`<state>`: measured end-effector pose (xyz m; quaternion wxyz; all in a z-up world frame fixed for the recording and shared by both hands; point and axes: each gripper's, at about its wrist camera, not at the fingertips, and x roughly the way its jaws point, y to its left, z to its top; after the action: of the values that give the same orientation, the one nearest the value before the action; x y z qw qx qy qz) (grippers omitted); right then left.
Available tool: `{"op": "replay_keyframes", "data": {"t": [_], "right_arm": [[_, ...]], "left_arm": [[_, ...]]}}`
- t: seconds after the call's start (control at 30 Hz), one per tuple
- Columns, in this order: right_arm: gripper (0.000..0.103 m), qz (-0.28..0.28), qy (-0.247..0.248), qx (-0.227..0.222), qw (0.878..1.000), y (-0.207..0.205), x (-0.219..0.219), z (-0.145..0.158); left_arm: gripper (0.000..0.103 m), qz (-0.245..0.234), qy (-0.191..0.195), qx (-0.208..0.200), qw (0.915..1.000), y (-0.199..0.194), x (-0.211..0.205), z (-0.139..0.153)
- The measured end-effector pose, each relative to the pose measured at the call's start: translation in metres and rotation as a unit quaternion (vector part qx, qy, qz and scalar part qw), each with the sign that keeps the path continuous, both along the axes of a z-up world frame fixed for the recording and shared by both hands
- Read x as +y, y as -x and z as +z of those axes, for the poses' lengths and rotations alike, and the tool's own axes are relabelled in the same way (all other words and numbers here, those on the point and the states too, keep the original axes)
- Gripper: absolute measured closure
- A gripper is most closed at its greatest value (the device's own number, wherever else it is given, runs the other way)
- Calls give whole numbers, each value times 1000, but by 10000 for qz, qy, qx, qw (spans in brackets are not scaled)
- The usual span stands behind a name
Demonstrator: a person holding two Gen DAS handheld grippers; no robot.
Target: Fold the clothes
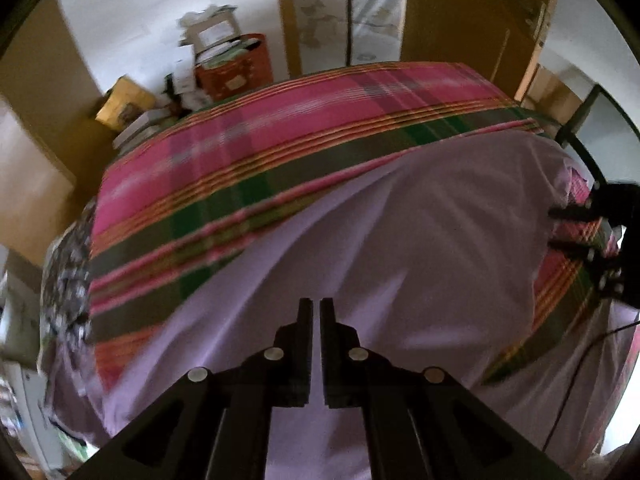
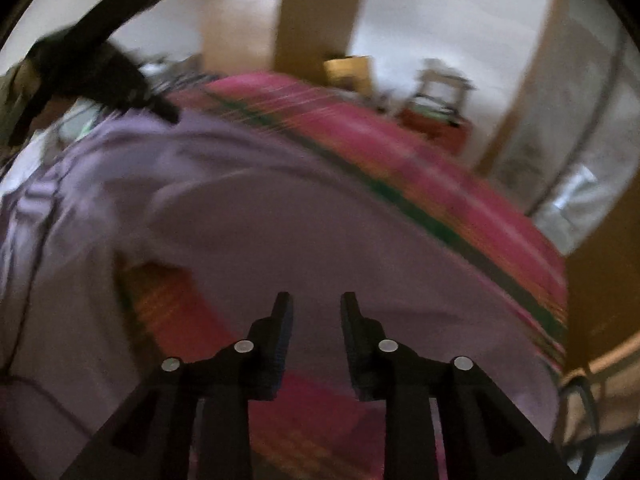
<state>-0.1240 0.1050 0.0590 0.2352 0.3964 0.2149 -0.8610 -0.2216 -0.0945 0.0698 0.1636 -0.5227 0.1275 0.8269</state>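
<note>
While creased, lilac garment (image 1: 400,232) over plaid bedspread (image 1: 280,120)

Bedroom clutter behind a plaid-covered bed

A pink-and-green plaid bedspread (image 1: 280,136) covers the bed; beyond it stand an orange box (image 1: 236,68) of papers, a yellow box (image 1: 124,100) and wooden wardrobe doors (image 1: 460,12).

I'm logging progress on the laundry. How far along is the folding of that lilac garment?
Early. The lilac garment lies spread over the plaid bedcover, creased, with no fold I can make out. In hand: nothing; the left gripper is nearly shut above it, the right gripper open. The folding is still left.
</note>
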Motion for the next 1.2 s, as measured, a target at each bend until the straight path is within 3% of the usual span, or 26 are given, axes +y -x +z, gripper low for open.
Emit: {"op": "replay_keyframes", "data": {"t": [0.13,0.4,0.43,0.53,0.63,0.97,1.2], "right_arm": [[69,455,-262,-32,9986,-13,-33,-13],[69,308,-964,237,9946,-3,-63,-33],[72,294,-981,252,9944,-2,-64,-34],[94,302,-1219,272,9917,-1,-67,-37],[98,359,-1455,255,9884,-4,-69,-41],[100,273,-2296,408,9720,-9,-57,-50],[98,352,-2729,427,9605,-7,-67,-55]], "left_arm": [[100,229,-55,-66,9997,-19,-32,-4],[99,642,-245,-407,9968,-30,-76,-32],[99,670,-273,-427,9965,-29,-78,-34],[99,754,-356,-489,9953,-26,-86,-42],[99,838,-440,-551,9940,-23,-94,-49],[99,1155,-943,-515,9875,-4,-120,-52],[99,1252,-942,-461,9866,8,-132,-52]]}}
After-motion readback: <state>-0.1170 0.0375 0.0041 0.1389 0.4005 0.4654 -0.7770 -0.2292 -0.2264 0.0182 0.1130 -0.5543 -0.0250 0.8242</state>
